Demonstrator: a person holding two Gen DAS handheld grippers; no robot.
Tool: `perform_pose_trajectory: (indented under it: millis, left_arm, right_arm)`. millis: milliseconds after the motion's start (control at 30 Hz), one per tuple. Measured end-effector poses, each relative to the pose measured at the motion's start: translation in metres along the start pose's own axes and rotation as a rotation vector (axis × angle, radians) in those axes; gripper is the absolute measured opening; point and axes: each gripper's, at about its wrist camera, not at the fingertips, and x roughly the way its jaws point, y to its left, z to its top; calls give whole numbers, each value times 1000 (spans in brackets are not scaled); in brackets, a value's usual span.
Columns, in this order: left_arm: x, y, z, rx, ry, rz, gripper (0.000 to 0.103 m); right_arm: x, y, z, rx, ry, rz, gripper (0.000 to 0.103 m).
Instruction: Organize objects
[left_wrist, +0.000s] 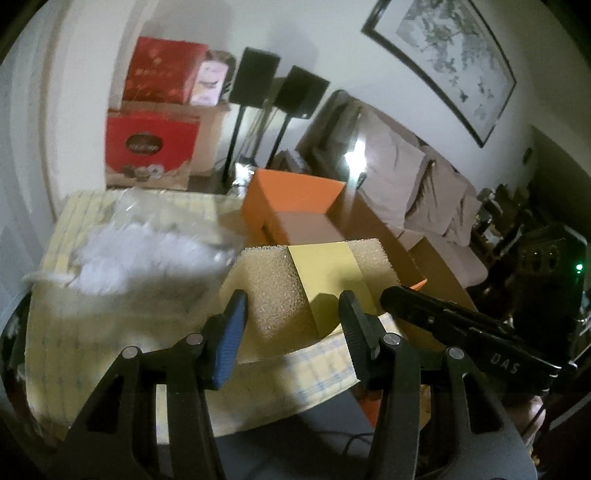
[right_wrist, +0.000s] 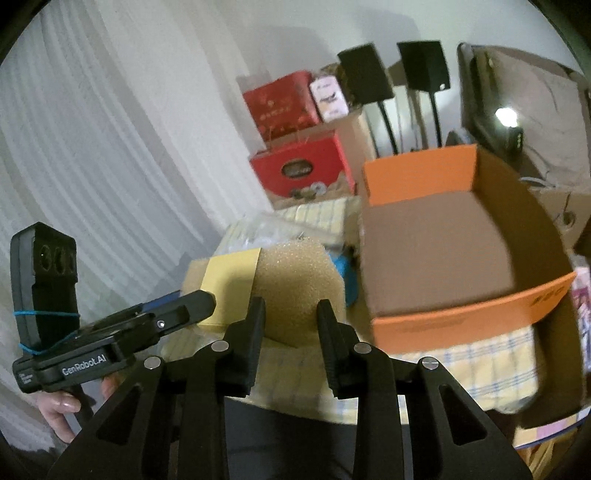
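Observation:
A tan foam sponge block (left_wrist: 266, 284) with a yellow paper band (left_wrist: 327, 266) hangs just above the yellow checked tablecloth (left_wrist: 110, 332). My left gripper (left_wrist: 293, 301) is shut on its near side, one pad on the foam and one on the band. In the right wrist view my right gripper (right_wrist: 290, 308) is shut on the other end of the sponge (right_wrist: 295, 273), right of the band (right_wrist: 229, 275). Each gripper's body shows in the other's view. An open orange cardboard box (right_wrist: 461, 314) stands empty, close to the right of the sponge.
A clear plastic bag of white stuff (left_wrist: 147, 251) lies left of the sponge on the cloth. A blue item (right_wrist: 341, 269) peeks out behind the sponge. Red gift boxes (left_wrist: 151, 144), two black speakers on stands (left_wrist: 255, 77) and a sofa (left_wrist: 424, 177) stand beyond the table.

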Motion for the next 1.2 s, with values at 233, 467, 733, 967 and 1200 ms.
perform_pose_trajectory:
  millis: [233,467,733,967,1200]
  left_arm:
    - [34,-44,29,83,7,-30,47]
    - [90,-70,41,95,94,-75,48]
    - [140,-78,34,99,187,-51,48]
    - [158,-76,13,112,258,-27,48]
    - [159,-78,3,141,295,7,49]
  right_arm:
    - [-19,-39,28,55,-66,-69,29]
    - [-24,-94,47,125,-77,-142,29]
    - [-4,-141,46,182,-27,-205,29]
    - [21,-166,31,238,48,-195,29]
    - [32,-164,22,192,112,-212,29]
